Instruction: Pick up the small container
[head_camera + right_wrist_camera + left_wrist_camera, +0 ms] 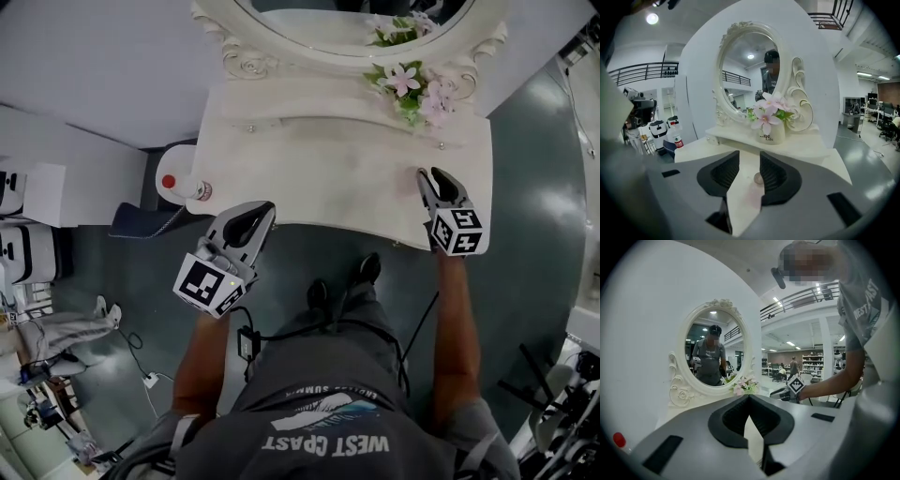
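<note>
Right hand-held gripper (750, 157), jaws apart above the white carved vanity table (701, 147): small round pale-pink container (758, 178) sits between them, at three o'clock of the gap; advisable to centre, lower, close gently.

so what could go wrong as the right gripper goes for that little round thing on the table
The small round container lies between the open jaws of the right hand-held gripper, but close to one pad, not centred; closing could nudge or roll it across the table instead of gripping it. The flower pot stands on the shelf straight ahead, so overshooting forward might bump it.
</note>
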Tool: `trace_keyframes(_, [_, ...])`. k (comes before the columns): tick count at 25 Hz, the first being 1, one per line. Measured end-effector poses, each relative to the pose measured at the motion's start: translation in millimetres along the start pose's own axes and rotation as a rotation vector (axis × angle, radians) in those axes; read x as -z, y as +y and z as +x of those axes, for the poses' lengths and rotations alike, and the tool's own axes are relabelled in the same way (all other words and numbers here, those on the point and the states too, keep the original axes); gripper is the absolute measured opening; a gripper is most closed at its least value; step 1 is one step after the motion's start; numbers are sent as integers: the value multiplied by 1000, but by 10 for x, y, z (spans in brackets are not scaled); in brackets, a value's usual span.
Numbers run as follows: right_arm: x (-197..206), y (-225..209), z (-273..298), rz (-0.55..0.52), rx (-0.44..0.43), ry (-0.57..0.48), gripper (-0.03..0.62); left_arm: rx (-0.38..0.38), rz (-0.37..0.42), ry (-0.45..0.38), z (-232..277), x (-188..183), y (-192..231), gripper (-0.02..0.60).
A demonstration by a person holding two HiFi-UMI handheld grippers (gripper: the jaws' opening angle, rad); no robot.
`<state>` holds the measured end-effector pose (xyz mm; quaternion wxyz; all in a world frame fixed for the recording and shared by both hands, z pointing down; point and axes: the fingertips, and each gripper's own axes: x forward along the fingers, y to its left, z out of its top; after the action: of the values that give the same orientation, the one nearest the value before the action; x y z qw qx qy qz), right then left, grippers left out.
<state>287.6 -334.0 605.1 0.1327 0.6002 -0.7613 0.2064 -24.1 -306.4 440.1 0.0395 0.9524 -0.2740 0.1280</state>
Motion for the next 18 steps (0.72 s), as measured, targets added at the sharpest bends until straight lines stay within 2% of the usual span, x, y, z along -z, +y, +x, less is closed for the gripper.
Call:
trace_keyframes(8, [316, -122, 301, 1, 11, 43, 209, -2, -15, 41, 84, 153, -5, 15])
trace_keyframes(18, [591, -195, 551, -7, 18, 78, 215, -3, -26, 68, 130, 280, -26, 15])
